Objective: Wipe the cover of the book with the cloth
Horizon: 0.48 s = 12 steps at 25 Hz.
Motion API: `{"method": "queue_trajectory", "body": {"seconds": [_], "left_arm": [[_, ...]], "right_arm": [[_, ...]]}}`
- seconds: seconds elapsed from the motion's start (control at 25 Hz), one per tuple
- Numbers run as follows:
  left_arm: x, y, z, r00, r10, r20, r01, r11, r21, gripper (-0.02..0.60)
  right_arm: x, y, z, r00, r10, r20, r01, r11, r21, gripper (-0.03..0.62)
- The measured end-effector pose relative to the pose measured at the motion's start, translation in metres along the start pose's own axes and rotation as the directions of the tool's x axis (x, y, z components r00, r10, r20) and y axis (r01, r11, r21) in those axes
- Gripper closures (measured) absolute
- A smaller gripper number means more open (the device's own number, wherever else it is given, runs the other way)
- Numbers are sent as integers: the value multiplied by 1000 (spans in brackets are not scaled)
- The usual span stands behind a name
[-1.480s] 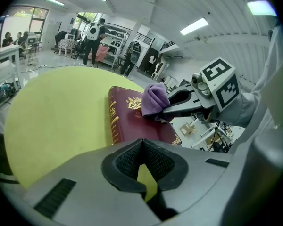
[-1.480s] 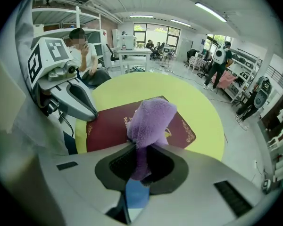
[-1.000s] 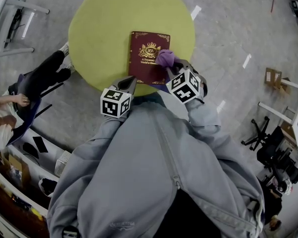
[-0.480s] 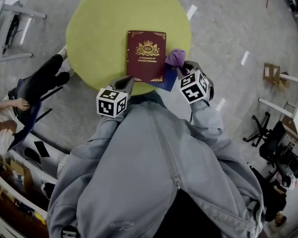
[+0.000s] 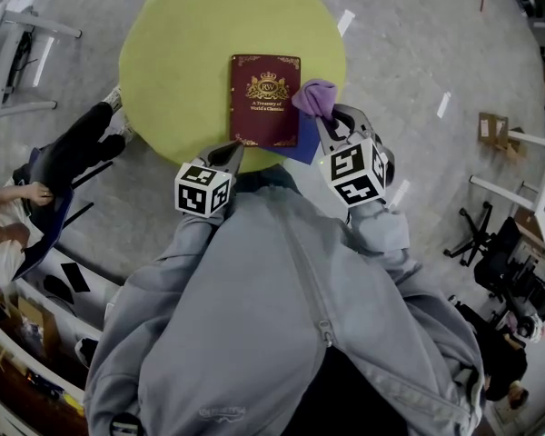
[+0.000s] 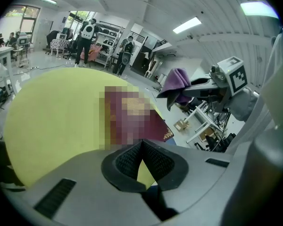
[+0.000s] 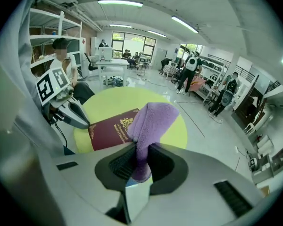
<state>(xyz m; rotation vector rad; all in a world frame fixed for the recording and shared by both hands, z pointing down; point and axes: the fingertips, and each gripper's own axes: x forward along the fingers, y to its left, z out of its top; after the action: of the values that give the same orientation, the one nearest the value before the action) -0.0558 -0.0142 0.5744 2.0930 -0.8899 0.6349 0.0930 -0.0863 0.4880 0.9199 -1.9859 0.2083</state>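
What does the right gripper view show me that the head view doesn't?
Only the right gripper view: the right gripper shut on the purple cloth, with the cloth's tail pinched between its jaws, and standing people across the room. Only the head view: the right gripper's marker cube, the person's grey jacket and the table's full round outline. Both: the maroon book lying flat on the yellow-green table, the cloth by its right edge, and the left gripper at the book's near edge.
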Motion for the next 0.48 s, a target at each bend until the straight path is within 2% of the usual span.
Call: {"method": "queue_trajectory", "body": {"seconds": [0.2, 0.32, 0.48], "left_arm": [[-1, -1, -5, 1000, 2, -4, -2, 1000, -2, 563], [1, 1, -5, 1000, 7, -8, -7, 1000, -2, 563], [5, 4, -6, 1000, 16, -18, -16, 1000, -7, 563]], "right_arm": [[-11, 31, 39, 995, 58, 87, -51, 996, -74, 522], [-7, 58, 56, 983, 135, 123, -120, 985, -124, 522], [6, 97, 69, 959, 254, 129, -226, 955, -194, 523]]}}
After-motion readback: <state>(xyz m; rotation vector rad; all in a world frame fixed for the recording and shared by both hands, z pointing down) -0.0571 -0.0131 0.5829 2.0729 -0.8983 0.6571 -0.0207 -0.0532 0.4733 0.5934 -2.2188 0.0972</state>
